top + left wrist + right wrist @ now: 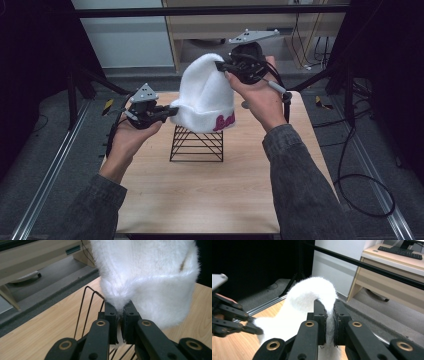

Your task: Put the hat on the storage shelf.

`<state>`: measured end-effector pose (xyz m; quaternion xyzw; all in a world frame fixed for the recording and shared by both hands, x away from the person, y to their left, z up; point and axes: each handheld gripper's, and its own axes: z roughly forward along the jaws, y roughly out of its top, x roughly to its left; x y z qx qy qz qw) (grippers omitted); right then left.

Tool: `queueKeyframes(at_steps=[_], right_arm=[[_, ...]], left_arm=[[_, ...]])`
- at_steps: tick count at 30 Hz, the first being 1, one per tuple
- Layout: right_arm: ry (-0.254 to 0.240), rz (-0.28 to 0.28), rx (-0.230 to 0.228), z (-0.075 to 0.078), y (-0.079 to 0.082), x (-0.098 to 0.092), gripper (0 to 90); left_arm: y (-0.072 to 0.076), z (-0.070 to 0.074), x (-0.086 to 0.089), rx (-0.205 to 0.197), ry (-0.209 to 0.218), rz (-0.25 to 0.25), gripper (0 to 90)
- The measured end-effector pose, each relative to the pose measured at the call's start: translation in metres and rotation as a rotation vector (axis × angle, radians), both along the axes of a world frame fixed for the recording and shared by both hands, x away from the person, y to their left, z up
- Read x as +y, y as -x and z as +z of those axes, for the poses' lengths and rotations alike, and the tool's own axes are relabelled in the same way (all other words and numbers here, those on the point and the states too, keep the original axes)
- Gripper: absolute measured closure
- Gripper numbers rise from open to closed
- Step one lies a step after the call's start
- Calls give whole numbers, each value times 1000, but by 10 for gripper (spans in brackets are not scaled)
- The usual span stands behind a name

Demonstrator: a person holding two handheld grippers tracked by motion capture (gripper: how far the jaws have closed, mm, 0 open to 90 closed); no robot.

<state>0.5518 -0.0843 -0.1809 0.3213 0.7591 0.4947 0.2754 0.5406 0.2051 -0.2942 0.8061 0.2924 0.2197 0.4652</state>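
A fluffy white beanie (206, 95) with pink lettering on its folded cuff hangs above a black wire stand (196, 144) on the wooden table. My left gripper (172, 111) is shut on the cuff's left edge; in the left gripper view its jaws pinch the white fabric (140, 282) over the wire stand (86, 307). Higher up, my right gripper (221, 65) is shut on the crown of the hat. In the right gripper view the beanie (304, 302) runs between the jaws, and the left gripper (259, 330) shows at the left edge.
The wooden table (210, 200) has free surface in front of the stand. A black frame bar (210, 11) crosses the back, with a wooden desk (280, 25) behind. Cables (360, 180) lie on the floor at the right.
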Motion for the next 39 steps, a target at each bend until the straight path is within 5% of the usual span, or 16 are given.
queueKeyframes(at_steps=[11,26,39], right_arm=[[20,-8,29,-15,-19,9,838],[29,-24,54,-38,-42,7,839],[28,16,60,-43,-29,11,838]], left_arm=[[-12,-8,18,1,4,51,845],[-42,-29,13,30,-22,87,847],[-36,-37,18,27,-35,86,847]])
